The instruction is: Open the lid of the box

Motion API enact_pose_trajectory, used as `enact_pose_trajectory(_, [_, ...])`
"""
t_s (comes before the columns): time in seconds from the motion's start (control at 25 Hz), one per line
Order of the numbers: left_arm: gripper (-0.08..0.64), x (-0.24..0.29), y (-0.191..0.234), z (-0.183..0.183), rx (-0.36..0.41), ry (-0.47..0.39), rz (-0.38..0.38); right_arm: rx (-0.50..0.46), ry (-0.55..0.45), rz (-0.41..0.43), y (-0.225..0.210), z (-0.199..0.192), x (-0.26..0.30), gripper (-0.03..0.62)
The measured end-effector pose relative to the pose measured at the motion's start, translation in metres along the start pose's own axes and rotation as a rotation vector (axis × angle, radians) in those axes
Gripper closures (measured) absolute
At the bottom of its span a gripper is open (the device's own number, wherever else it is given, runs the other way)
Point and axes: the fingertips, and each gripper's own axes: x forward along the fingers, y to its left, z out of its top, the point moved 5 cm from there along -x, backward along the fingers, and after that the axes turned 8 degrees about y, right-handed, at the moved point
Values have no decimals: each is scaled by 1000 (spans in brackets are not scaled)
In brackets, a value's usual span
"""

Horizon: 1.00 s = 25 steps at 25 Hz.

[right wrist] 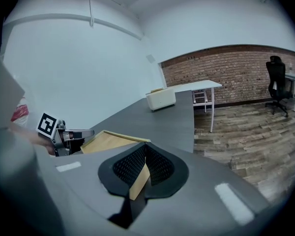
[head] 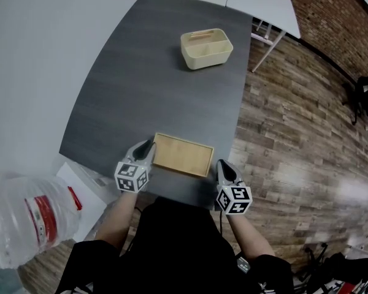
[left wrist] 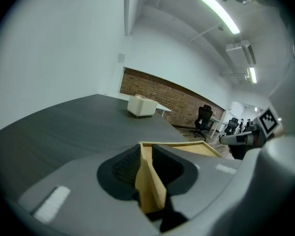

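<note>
Left gripper and right gripper, low in the centre of the frame, each pinch one end of the wooden lid, jaws closed tight on its edge. We hold it level over the near edge of the dark table. Well apart from it, toward the top centre, we see the cream box standing uncovered on the table.

Matt wooden lid, seemingly plastic box
</note>
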Motion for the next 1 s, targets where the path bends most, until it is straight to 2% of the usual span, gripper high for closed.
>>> enact_pose_trajectory(0.16, [489,2,3,-6,-8,24,-11,17,23,-6,1,-5,5,575])
enact_pose_trajectory(0.32, [489,5,2,-9,-18,45,-39,30,50,-8,3,-10,13,524])
enact_pose_trajectory(0.48, [489,6,2,-8,-24,46,-57,57,54,-19,4,-11,20,488])
enact_pose_trajectory(0.68, [491,5,4,-7,-27,43,-71,67,40,-36,7,-11,24,477])
enact_pose_trajectory(0.76, [491,4,5,-8,-31,41,-75,90,56,-23,9,-14,28,443])
enact_pose_trajectory(1.0, [491,4,3,-9,-42,39,-75,107,83,-21,12,-14,34,474])
